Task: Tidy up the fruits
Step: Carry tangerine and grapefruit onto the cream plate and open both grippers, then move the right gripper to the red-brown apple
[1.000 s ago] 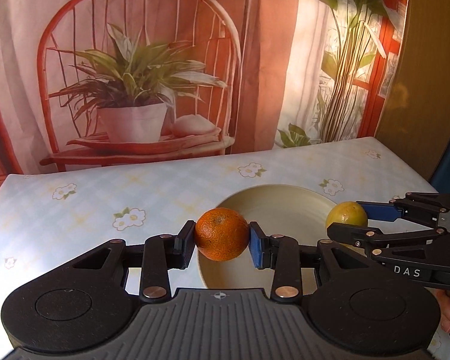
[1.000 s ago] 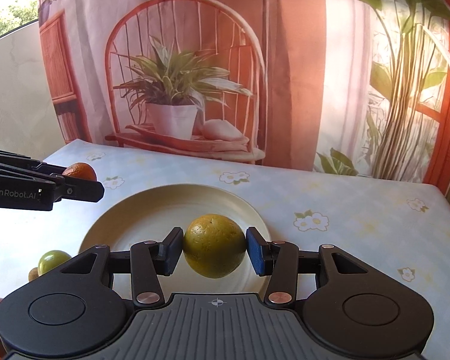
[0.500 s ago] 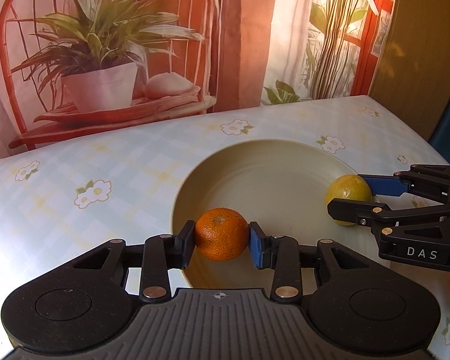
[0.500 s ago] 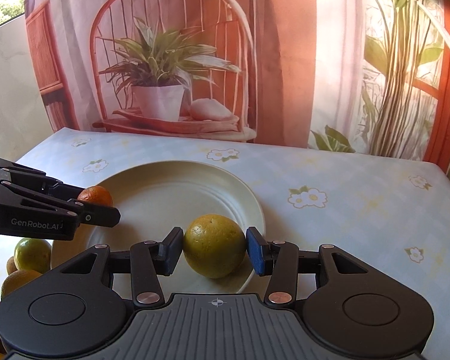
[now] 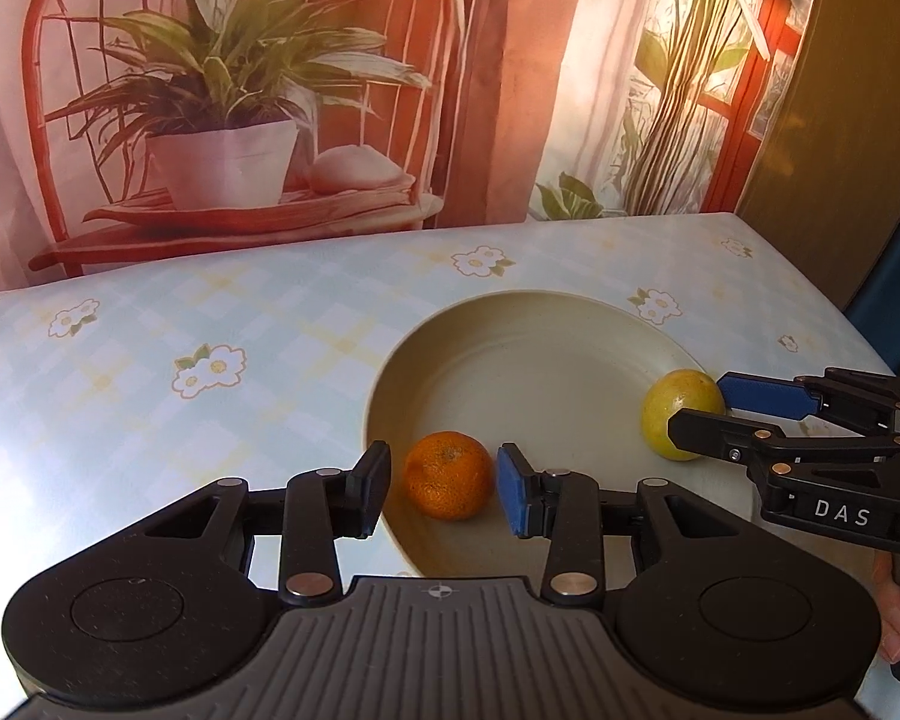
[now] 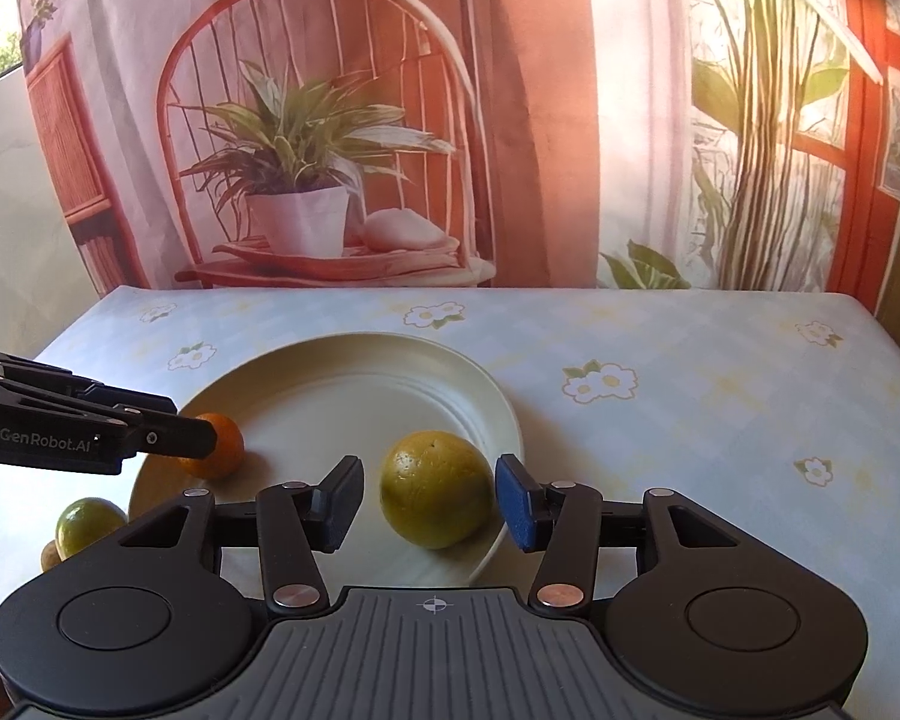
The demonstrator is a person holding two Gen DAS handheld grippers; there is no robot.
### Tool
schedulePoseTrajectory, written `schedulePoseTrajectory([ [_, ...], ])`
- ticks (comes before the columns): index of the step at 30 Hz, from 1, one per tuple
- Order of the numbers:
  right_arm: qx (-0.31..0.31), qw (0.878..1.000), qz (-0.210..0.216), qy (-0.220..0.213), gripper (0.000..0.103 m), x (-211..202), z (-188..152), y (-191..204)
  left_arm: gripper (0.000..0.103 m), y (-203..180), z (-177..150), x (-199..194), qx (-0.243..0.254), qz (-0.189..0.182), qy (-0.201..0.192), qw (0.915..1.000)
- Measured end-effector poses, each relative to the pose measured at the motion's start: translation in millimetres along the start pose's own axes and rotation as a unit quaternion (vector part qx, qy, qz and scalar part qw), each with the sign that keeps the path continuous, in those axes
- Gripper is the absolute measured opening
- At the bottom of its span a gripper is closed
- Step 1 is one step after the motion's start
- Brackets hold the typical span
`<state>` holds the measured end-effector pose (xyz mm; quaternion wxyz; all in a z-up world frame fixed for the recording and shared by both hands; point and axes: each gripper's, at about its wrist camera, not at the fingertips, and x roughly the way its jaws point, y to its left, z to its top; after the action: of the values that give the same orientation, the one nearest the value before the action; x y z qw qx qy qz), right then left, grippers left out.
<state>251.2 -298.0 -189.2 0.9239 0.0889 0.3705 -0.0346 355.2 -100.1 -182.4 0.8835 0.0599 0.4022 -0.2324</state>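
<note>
Resting on the cream plate (image 6: 450, 372), the orange (image 5: 448, 475) and yellow-green fruit (image 6: 435, 498) each sit untouched between the spread left tool (image 5: 441, 495) and right tool (image 6: 429, 501).

- Warm daylight glows through the printed backdrop (image 6: 510, 120), brightest at its pale panels.
- The tablecloth (image 5: 150, 408) shines with soft glare at left.
- The plate (image 6: 354, 396) holds short fruit shadows.
- Fisheye curvature bends edges; corners vignette dark.
</note>
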Motion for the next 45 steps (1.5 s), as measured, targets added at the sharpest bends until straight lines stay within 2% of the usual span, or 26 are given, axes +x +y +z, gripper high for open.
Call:
schedulePoseTrajectory([
  [3,0.013,1.0,0.001,-0.008,0.046,-12.9,-1.1,1.0,0.043,4.7,-4.1,-18.3,-0.004,0.0,-0.006,1.0],
  [5,0.024,1.0,0.002,-0.012,0.046,-21.8,-2.7,2.9,0.05,8.4,-8.1,-32.0,-0.006,0.007,-0.01,0.9999],
  [17,0.052,0.998,0.02,-0.016,0.046,-63.6,-31.6,36.2,0.054,35.2,-44.2,-101.8,-0.034,0.04,-0.033,0.9981],
  [21,0.042,0.999,0.024,-0.003,0.046,-68.9,-38.5,49.0,0.056,39.4,-55.7,-109.4,-0.05,0.048,-0.032,0.9971],
  [23,0.043,0.999,0.028,0.001,0.046,-71.3,-40.1,53.6,0.06,40.5,-60.0,-110.4,-0.054,0.054,-0.03,0.9966],
  [27,0.038,0.999,0.036,0.001,0.046,-76.5,-42.2,64.7,0.061,40.8,-70.0,-115.4,-0.045,0.056,-0.032,0.9969],
  [32,0.021,0.999,0.046,0.005,0.046,-79.7,-45.6,80.8,0.061,43.2,-78.3,-121.0,-0.034,0.049,-0.029,0.9978],
  [37,0.008,0.998,0.063,0.013,0.046,-82.4,-52.1,97.1,0.061,47.3,-86.7,-125.9,-0.034,0.025,-0.024,0.9988],
  [45,-0.012,0.996,0.083,0.021,0.046,-87.2,-56.6,116.7,0.061,53.1,-95.3,-134.6,-0.026,0.029,-0.024,0.999],
])
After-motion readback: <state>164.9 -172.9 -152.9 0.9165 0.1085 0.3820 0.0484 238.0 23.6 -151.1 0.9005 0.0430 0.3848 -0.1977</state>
